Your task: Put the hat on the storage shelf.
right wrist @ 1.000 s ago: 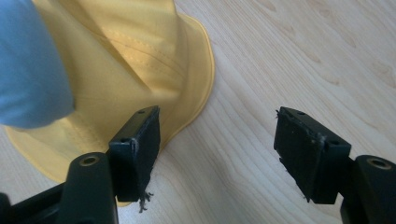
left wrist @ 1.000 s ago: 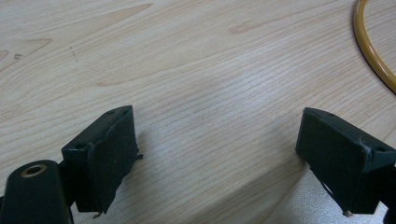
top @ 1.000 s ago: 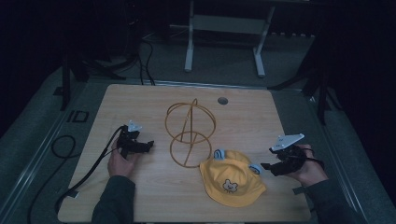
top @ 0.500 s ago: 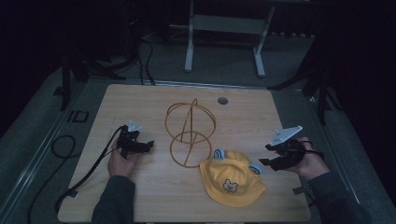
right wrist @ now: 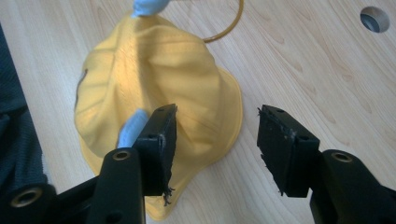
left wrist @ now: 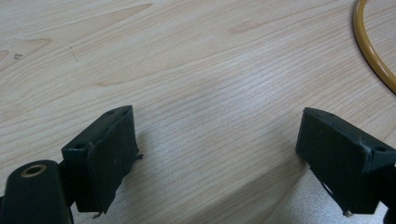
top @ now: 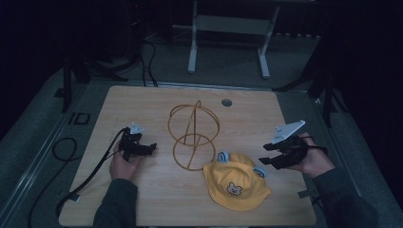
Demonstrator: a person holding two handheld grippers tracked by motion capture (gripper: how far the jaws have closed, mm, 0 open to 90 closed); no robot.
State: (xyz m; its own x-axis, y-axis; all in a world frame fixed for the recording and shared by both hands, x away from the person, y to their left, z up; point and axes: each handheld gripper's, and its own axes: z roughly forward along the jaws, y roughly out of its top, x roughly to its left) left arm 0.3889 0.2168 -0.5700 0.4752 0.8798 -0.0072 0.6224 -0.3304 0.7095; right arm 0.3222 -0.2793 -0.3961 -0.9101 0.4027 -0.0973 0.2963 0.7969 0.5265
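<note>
A yellow cloth hat with blue ears and a small bear face lies flat near the table's front, right of centre. Just behind it stands a gold wire stand, its base ring on the wood. My right gripper hovers just right of the hat, pointing at it. Its jaws have just been closing but still stand apart, gripping nothing. In the right gripper view, my right gripper looks down on the hat. My left gripper rests left of the stand. It is wide open over bare wood, beside the stand's ring.
A round hole sits in the wooden table near its far edge. A black cable trails from the left gripper off the left front. A metal frame stands on the floor beyond the table. A dark sleeve lies beside the hat.
The right gripper has risen a little above the table beside the hat, and its jaws have narrowed. The left gripper, the hat and the stand have not moved.
</note>
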